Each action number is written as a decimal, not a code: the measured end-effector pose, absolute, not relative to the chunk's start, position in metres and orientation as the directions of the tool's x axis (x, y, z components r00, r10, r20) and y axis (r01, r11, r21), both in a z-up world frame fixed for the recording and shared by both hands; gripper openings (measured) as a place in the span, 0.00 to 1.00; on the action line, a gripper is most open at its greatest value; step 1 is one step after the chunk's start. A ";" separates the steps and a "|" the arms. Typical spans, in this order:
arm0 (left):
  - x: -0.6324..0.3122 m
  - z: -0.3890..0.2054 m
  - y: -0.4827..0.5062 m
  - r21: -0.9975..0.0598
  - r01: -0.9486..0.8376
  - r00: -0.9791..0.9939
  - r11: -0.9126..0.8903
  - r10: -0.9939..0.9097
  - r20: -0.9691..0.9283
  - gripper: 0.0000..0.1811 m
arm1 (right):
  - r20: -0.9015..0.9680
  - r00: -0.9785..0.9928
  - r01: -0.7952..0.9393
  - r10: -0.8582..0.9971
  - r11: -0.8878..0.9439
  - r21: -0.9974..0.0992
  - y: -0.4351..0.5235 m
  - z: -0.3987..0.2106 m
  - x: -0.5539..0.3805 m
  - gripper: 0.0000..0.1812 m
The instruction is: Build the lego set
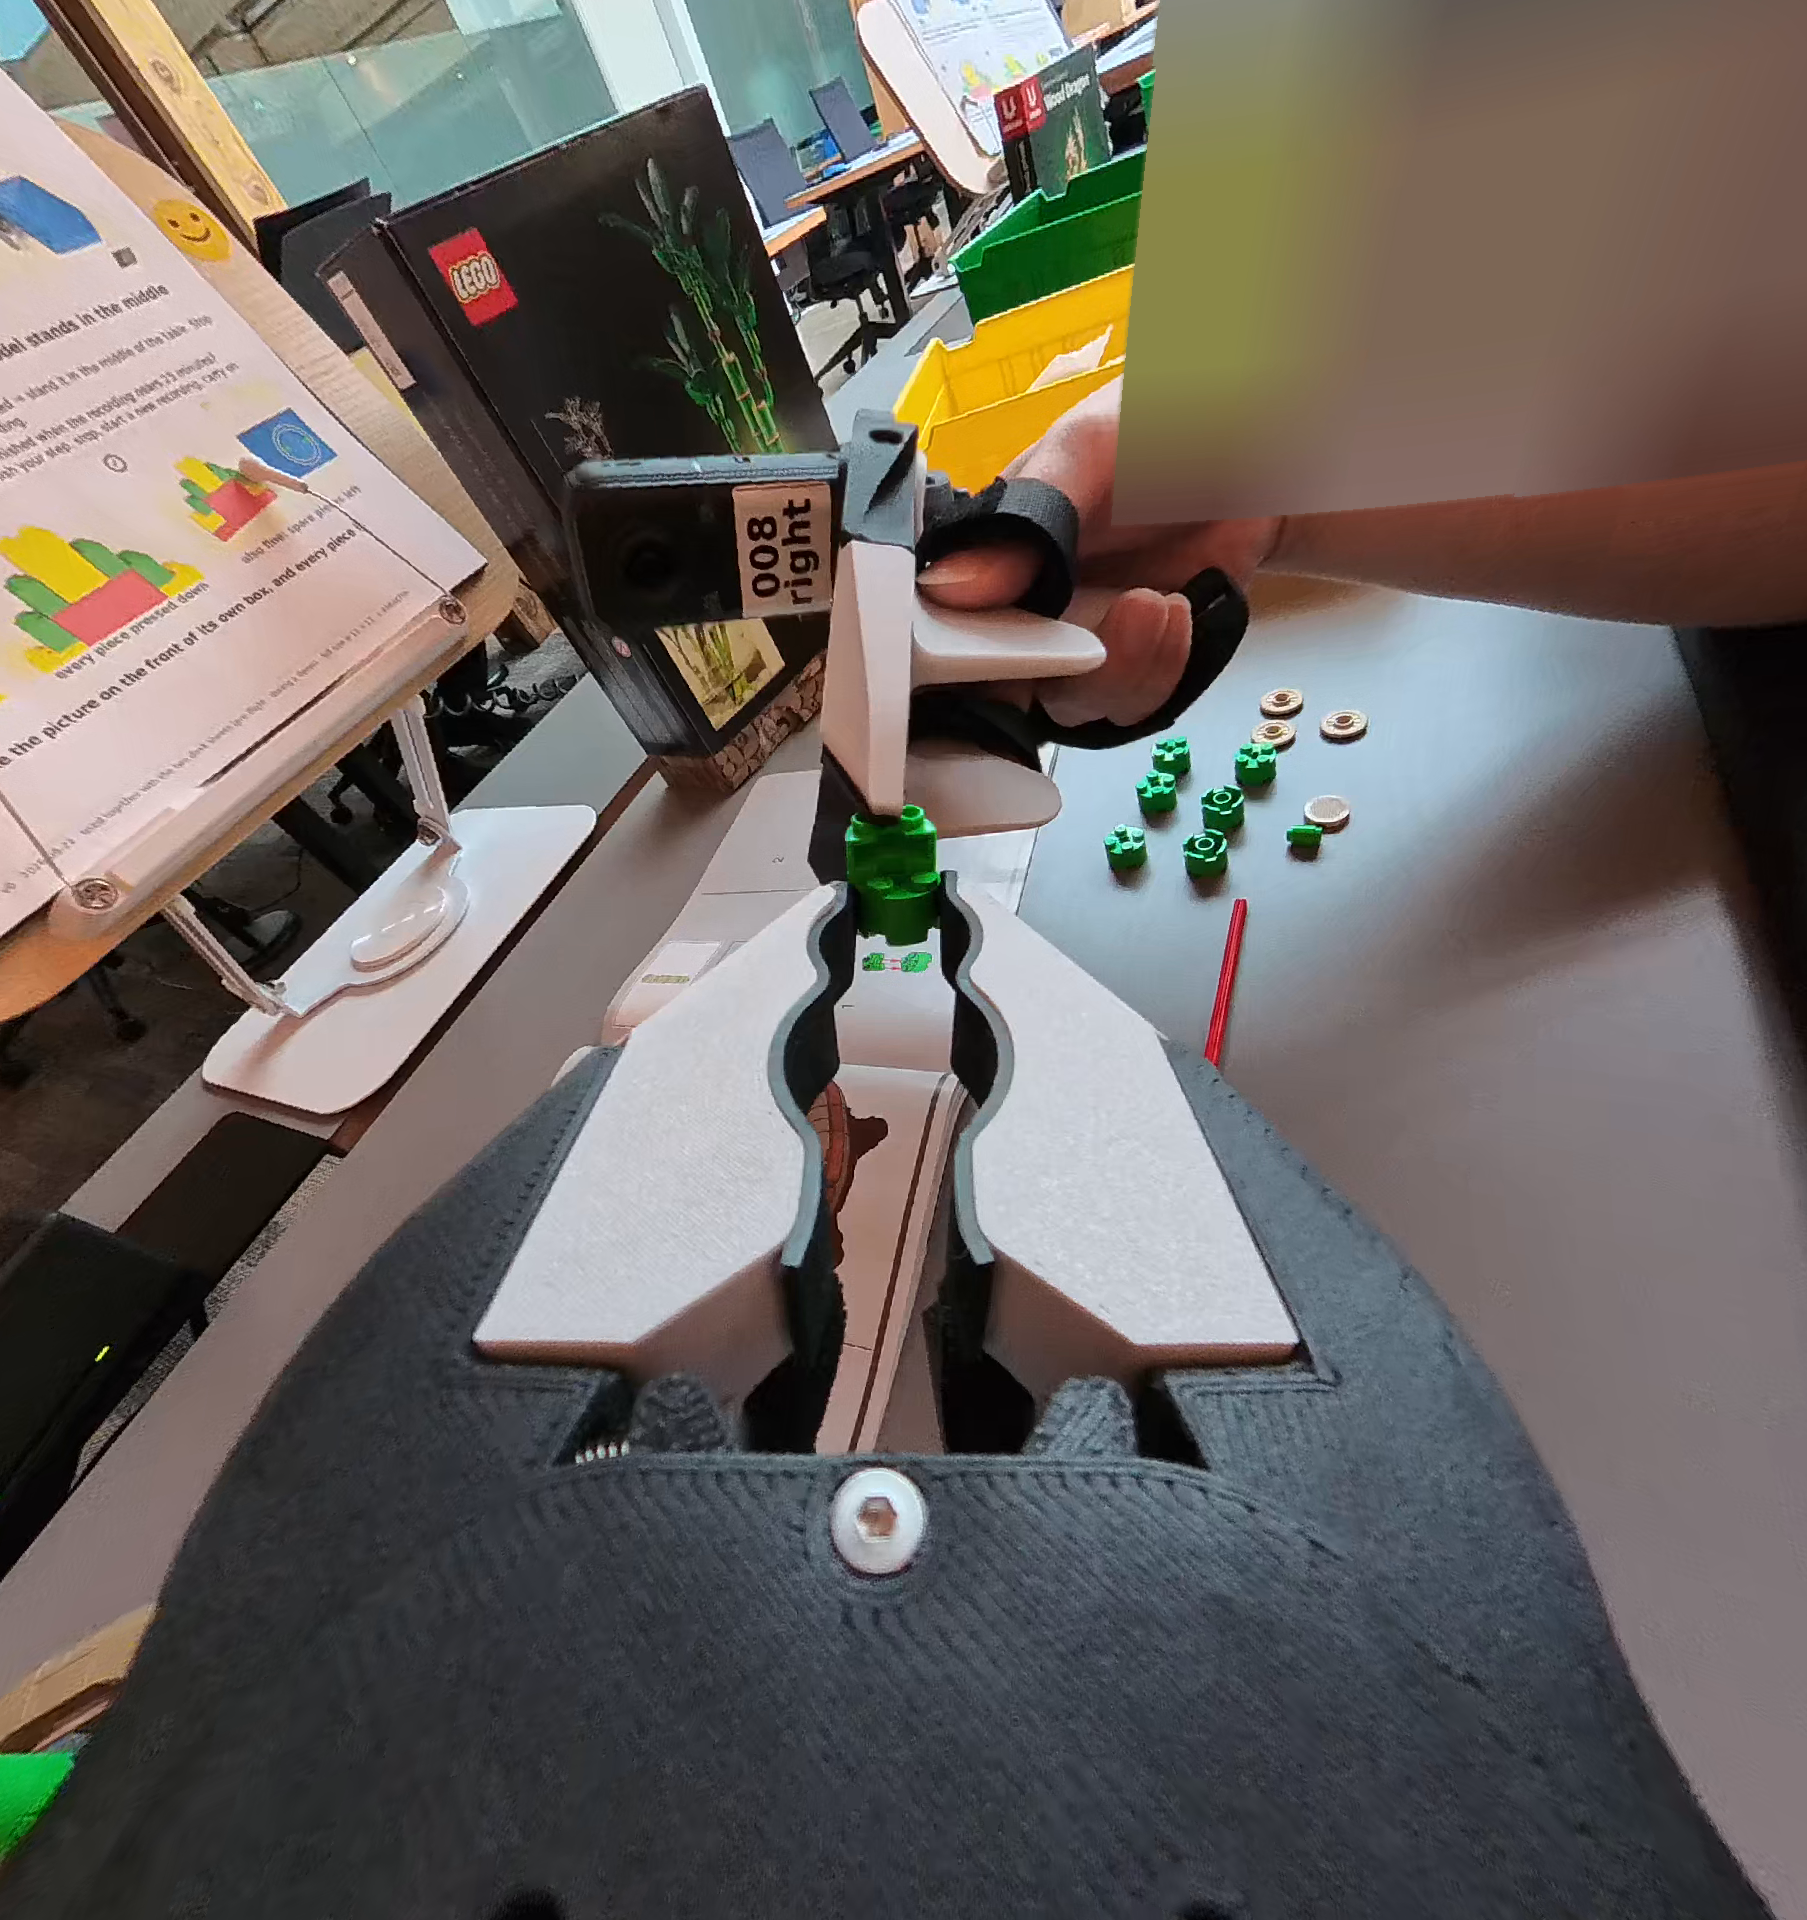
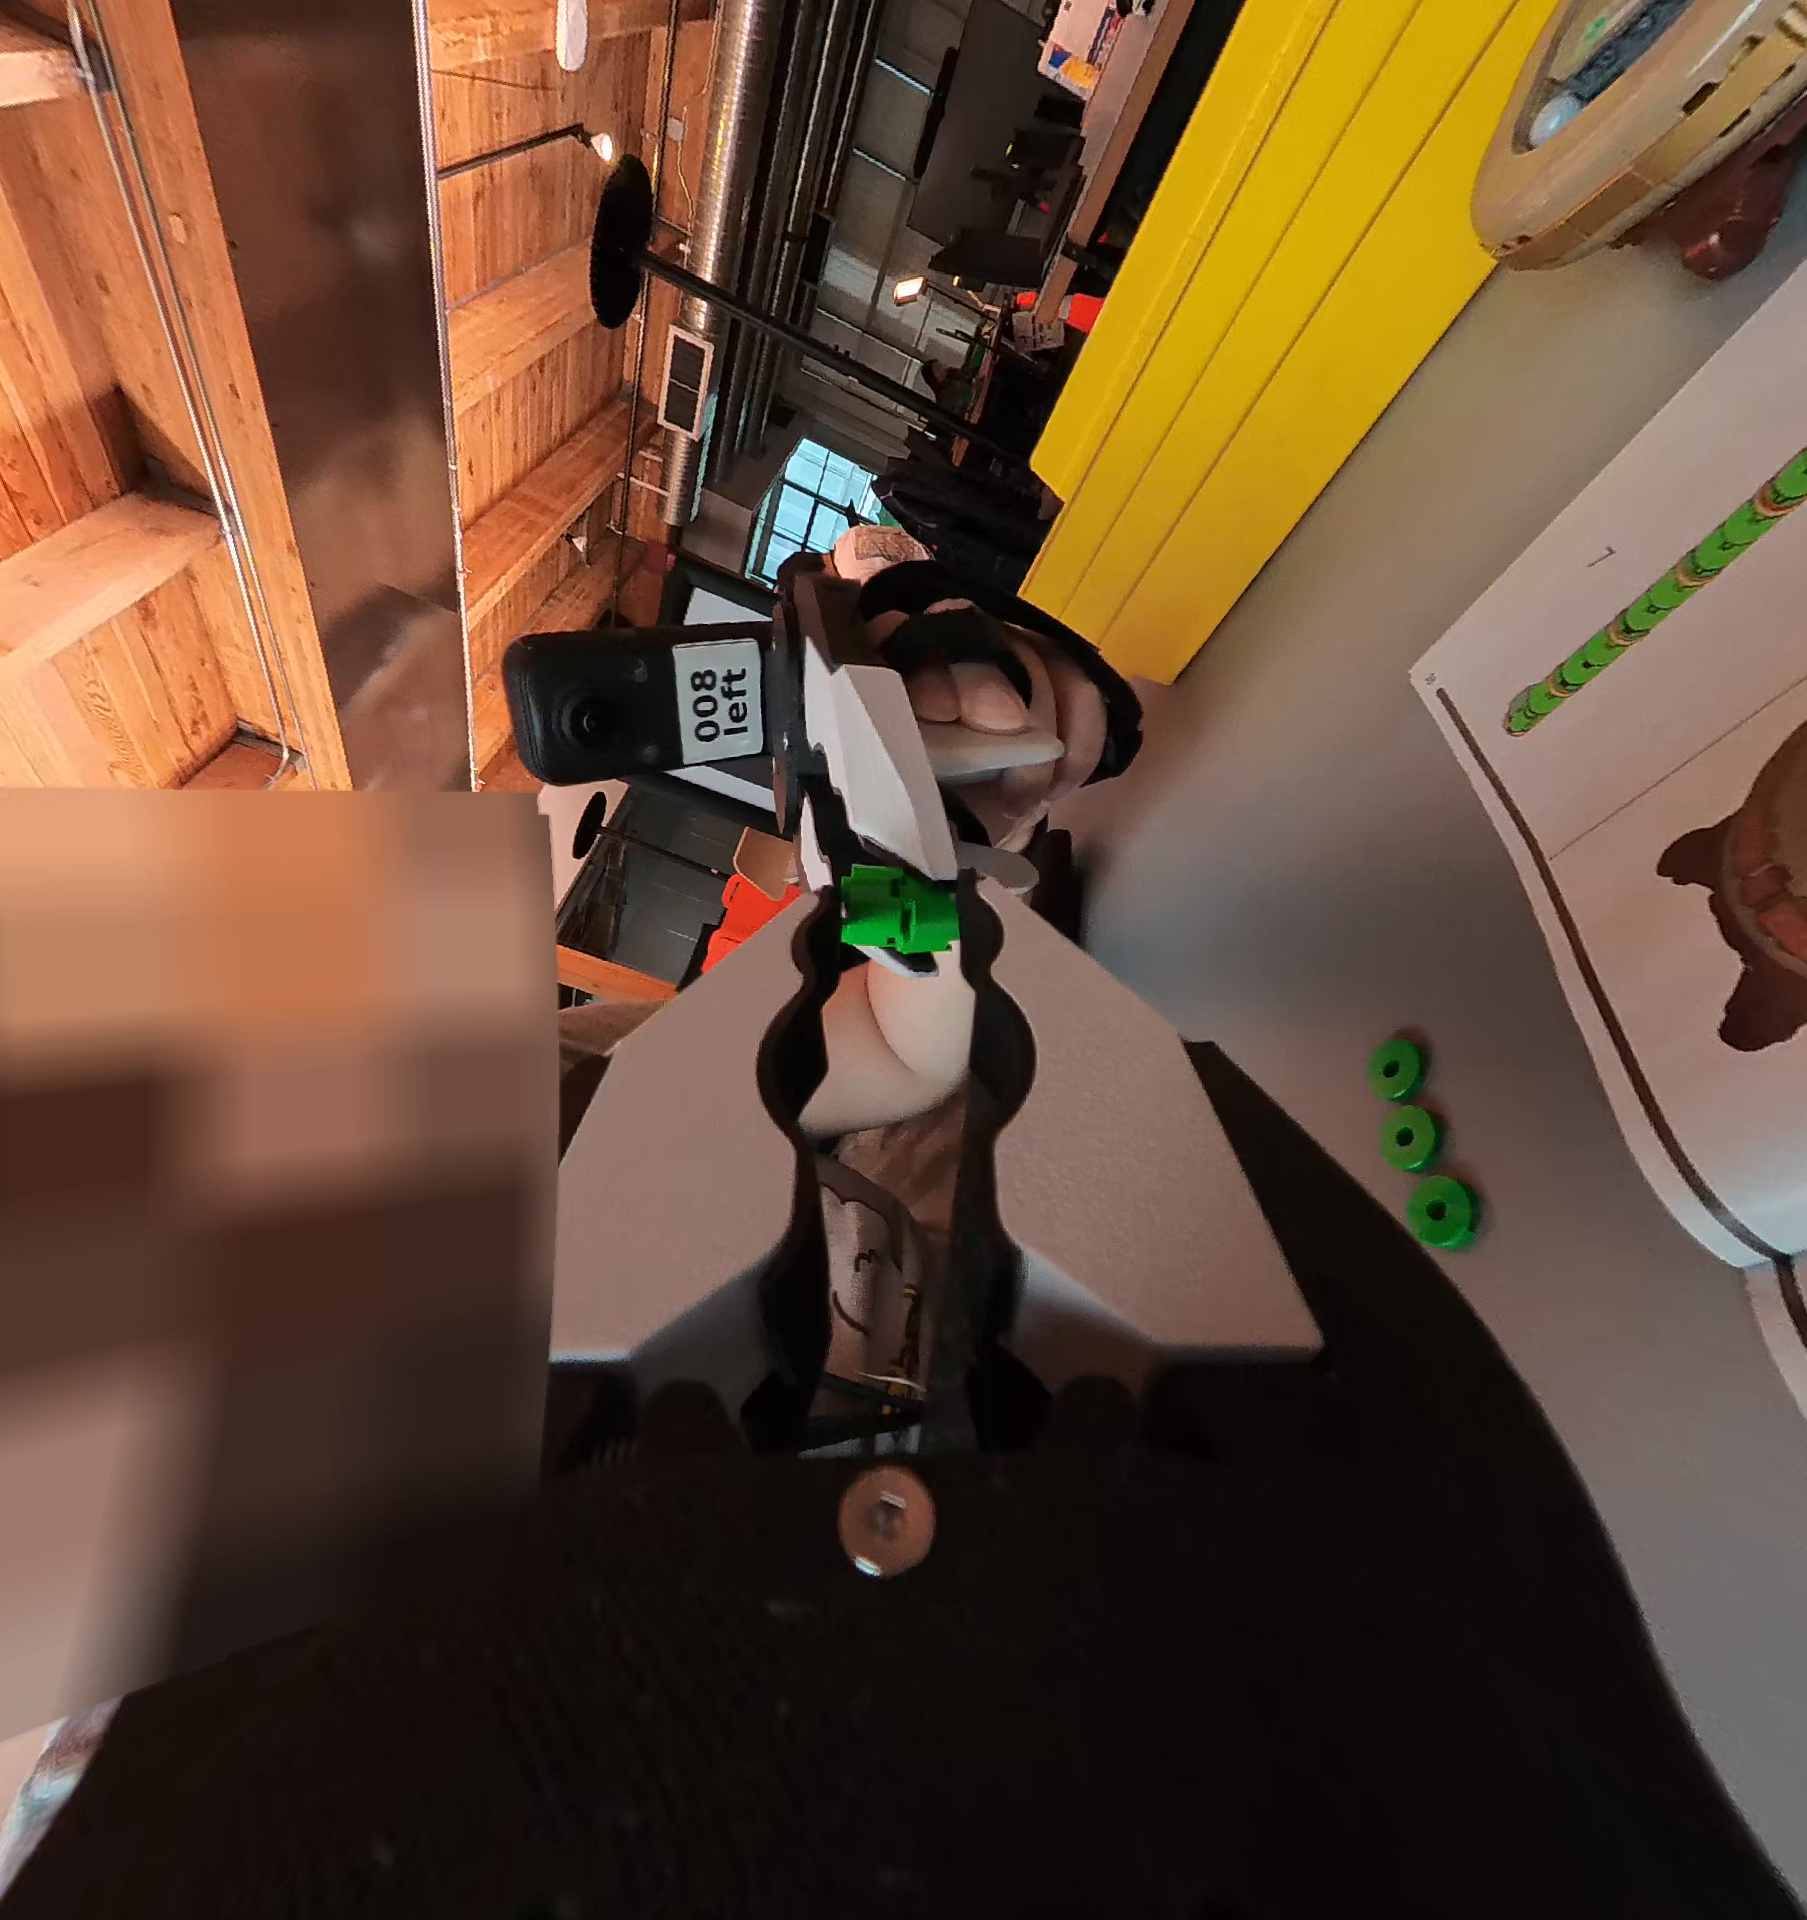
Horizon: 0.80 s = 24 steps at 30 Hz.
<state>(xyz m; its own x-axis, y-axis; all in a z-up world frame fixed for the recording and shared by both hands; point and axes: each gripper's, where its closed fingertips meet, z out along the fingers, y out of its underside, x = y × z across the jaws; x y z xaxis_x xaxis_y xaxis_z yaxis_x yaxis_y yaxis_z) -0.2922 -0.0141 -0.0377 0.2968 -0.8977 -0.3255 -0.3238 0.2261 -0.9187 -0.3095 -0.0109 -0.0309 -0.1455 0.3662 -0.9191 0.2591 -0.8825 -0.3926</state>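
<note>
Left claw [image 1: 894,899] nips the green stack [image 1: 891,868]; right claw [image 2: 904,914] closed on its top brick. Likely pressing it home; next, squeeze straight along the stack's axis.

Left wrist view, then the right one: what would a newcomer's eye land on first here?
The small green brick stack held in mid-air at the centre, pinched between the left gripper and the right gripper, which meet tip to tip. Next, the loose green round pieces on the grey table to the right, and the yellow bin behind.
</note>
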 end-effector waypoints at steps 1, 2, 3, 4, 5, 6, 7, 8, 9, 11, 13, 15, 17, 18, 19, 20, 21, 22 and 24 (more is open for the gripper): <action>-0.292 -0.038 -0.014 -0.919 -0.324 0.298 0.225 -0.898 -0.325 0.08 | -0.916 -0.142 0.260 0.376 -0.878 -0.401 -0.011 -0.031 -0.309 0.12; -0.292 -0.038 -0.014 -0.919 -0.322 0.298 0.226 -0.898 -0.325 0.08 | -0.913 -0.141 0.260 0.384 -0.875 -0.408 -0.011 -0.031 -0.309 0.12; -0.292 -0.037 -0.014 -0.921 -0.319 0.299 0.224 -0.898 -0.322 0.08 | -0.908 -0.140 0.256 0.395 -0.871 -0.419 -0.010 -0.030 -0.309 0.12; -0.292 -0.037 -0.014 -0.923 -0.316 0.303 0.221 -0.898 -0.319 0.08 | -0.903 -0.137 0.252 0.406 -0.868 -0.429 -0.010 -0.030 -0.309 0.12; -0.293 -0.036 -0.013 -0.923 -0.317 0.306 0.220 -0.897 -0.319 0.08 | -0.900 -0.130 0.251 0.416 -0.864 -0.436 -0.009 -0.030 -0.309 0.12; -0.293 -0.037 -0.013 -0.921 -0.321 0.309 0.220 -0.895 -0.321 0.08 | -0.895 -0.121 0.252 0.430 -0.859 -0.447 -0.009 -0.030 -0.309 0.12; -0.293 -0.037 -0.012 -0.918 -0.329 0.312 0.222 -0.892 -0.328 0.08 | -0.888 -0.107 0.252 0.446 -0.852 -0.458 -0.008 -0.031 -0.309 0.12; -0.293 -0.038 -0.011 -0.913 -0.340 0.314 0.227 -0.887 -0.337 0.08 | -0.879 -0.090 0.255 0.468 -0.843 -0.475 -0.008 -0.032 -0.308 0.12; -0.293 -0.040 -0.011 -0.907 -0.352 0.316 0.230 -0.883 -0.347 0.08 | -0.868 -0.068 0.260 0.492 -0.831 -0.492 -0.007 -0.034 -0.308 0.12; -0.293 -0.043 -0.009 -0.896 -0.377 0.321 0.235 -0.874 -0.364 0.08 | -0.842 -0.027 0.254 0.539 -0.811 -0.527 -0.003 -0.035 -0.307 0.11; -0.293 -0.043 -0.008 -0.893 -0.383 0.326 0.237 -0.870 -0.371 0.08 | -0.820 -0.005 0.252 0.572 -0.793 -0.555 -0.002 -0.034 -0.306 0.11; -0.292 -0.042 -0.008 -0.894 -0.378 0.330 0.238 -0.868 -0.371 0.08 | -0.808 -0.004 0.249 0.589 -0.782 -0.572 -0.002 -0.032 -0.305 0.10; -0.292 -0.041 -0.008 -0.892 -0.382 0.333 0.242 -0.864 -0.378 0.08 | -0.800 -0.004 0.259 0.600 -0.772 -0.580 -0.004 -0.031 -0.306 0.08; -0.292 -0.041 -0.008 -0.890 -0.386 0.336 0.244 -0.861 -0.382 0.08 | -0.797 -0.002 0.262 0.604 -0.769 -0.584 -0.005 -0.031 -0.306 0.07; -0.293 -0.042 -0.007 -0.887 -0.390 0.338 0.245 -0.858 -0.386 0.08 | -0.791 0.005 0.260 0.612 -0.765 -0.590 -0.004 -0.031 -0.306 0.07; -0.293 -0.043 -0.006 -0.885 -0.396 0.340 0.245 -0.856 -0.389 0.08 | -0.783 0.014 0.260 0.622 -0.759 -0.598 -0.003 -0.032 -0.306 0.06; -0.293 -0.043 -0.006 -0.883 -0.401 0.340 0.245 -0.855 -0.392 0.08 | -0.775 0.021 0.261 0.631 -0.752 -0.605 -0.003 -0.032 -0.306 0.05; -0.293 -0.044 -0.005 -0.880 -0.406 0.341 0.245 -0.853 -0.395 0.08 | -0.768 0.027 0.262 0.640 -0.746 -0.613 -0.003 -0.032 -0.305 0.05; -0.293 -0.045 -0.005 -0.877 -0.414 0.341 0.243 -0.852 -0.397 0.08 | -0.749 0.049 0.273 0.661 -0.730 -0.627 -0.003 -0.033 -0.304 0.04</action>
<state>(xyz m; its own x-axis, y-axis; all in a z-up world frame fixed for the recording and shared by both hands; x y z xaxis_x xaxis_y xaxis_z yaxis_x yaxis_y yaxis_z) -0.2929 -0.0050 -0.0448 0.3409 -0.8522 -0.3970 -0.4136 0.2433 -0.8773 -0.3045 -0.0025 -0.0328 0.0489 0.6611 -0.7487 0.2732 -0.7299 -0.6266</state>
